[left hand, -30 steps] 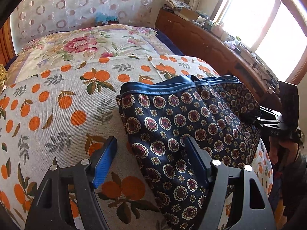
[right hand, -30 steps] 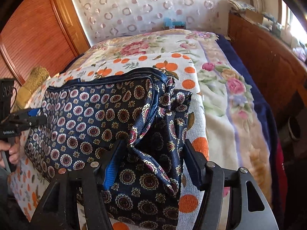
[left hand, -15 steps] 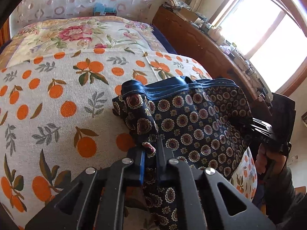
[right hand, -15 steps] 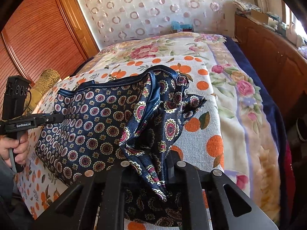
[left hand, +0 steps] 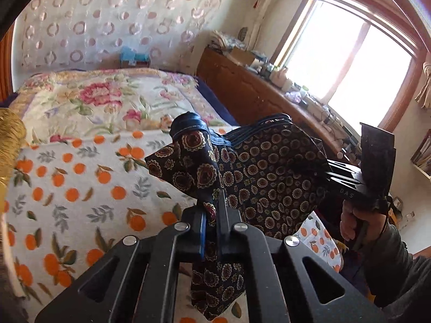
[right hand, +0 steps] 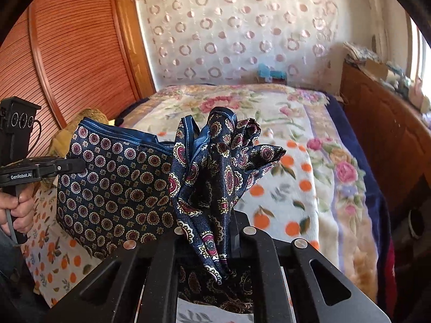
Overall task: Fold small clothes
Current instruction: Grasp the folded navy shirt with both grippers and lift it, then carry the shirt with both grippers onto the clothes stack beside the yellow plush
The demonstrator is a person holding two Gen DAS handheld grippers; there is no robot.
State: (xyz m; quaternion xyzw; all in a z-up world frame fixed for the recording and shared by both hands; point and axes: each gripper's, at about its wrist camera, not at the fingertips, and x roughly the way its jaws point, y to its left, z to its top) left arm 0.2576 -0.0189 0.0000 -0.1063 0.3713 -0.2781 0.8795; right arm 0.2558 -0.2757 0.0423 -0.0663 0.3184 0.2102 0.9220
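left gripper (left hand: pixel 211 219): pinched tight on one bunched corner of silky navy medallion-print cloth (left hand: pixel 269 172) | right gripper (right hand: pixel 212 238): pinched on other corner | cloth: hangs crumpled between them, above fuzzy orange-print blanket (left hand: pixel 80 188) on bed

Matte black plastic left gripper (left hand: pixel 211 223) w/ silver screws, blue pad showing; grey sleeve (left hand: pixel 398 263) covering wrist beside it.
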